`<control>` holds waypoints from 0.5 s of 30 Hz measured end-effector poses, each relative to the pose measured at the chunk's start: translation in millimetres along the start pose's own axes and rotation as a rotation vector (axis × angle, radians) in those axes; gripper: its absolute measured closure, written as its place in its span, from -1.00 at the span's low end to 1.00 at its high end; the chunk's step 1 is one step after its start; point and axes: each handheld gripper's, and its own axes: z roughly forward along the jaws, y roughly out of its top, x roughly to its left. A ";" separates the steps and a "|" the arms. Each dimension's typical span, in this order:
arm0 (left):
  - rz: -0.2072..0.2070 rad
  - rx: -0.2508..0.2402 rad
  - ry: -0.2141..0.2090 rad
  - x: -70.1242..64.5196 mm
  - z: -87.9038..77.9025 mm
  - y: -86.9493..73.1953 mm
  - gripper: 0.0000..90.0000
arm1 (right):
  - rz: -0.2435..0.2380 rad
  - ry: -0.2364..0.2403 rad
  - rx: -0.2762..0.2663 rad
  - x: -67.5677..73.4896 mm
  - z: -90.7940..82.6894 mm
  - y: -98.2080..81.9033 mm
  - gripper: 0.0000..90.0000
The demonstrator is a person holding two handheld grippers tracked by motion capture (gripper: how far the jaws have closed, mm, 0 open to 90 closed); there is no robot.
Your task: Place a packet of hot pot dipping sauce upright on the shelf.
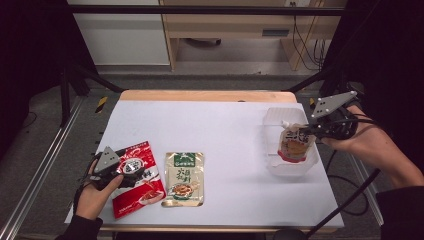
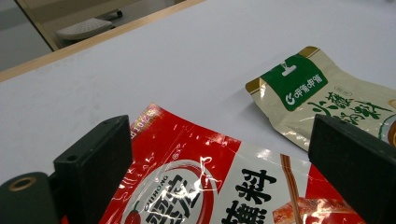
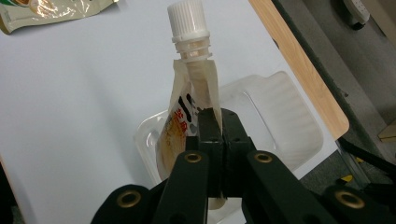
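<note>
The right tool (image 1: 306,131) was clamped on a spouted pouch (image 3: 187,112), jaws pressed together on the pouch's upper edge below its white screw cap (image 3: 189,21). The pouch hung over a clear plastic tray (image 1: 272,122) at the right side of the white surface (image 1: 225,125). The left tool (image 1: 121,171) stood with jaws apart, straddling a red sauce packet (image 2: 205,182) that lay flat on the surface. A green-and-cream packet (image 1: 184,178) lay just beside the red one.
</note>
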 end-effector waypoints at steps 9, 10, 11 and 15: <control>0.011 0.013 -0.009 -1.7 2.4 -0.3 -0.86 | 0.010 0.012 0.007 1.2 4.0 -6.8 0.99; 0.014 0.014 -0.010 -1.9 2.5 -0.2 -0.86 | 0.009 0.017 0.008 1.7 4.7 -7.0 0.99; 0.016 0.016 -0.010 -2.1 2.6 -0.2 -0.86 | 0.009 0.019 0.007 2.0 5.3 -7.1 0.99; 0.019 0.020 -0.008 -2.0 2.9 -0.4 -0.86 | 0.005 0.025 0.005 3.9 6.8 -6.2 0.99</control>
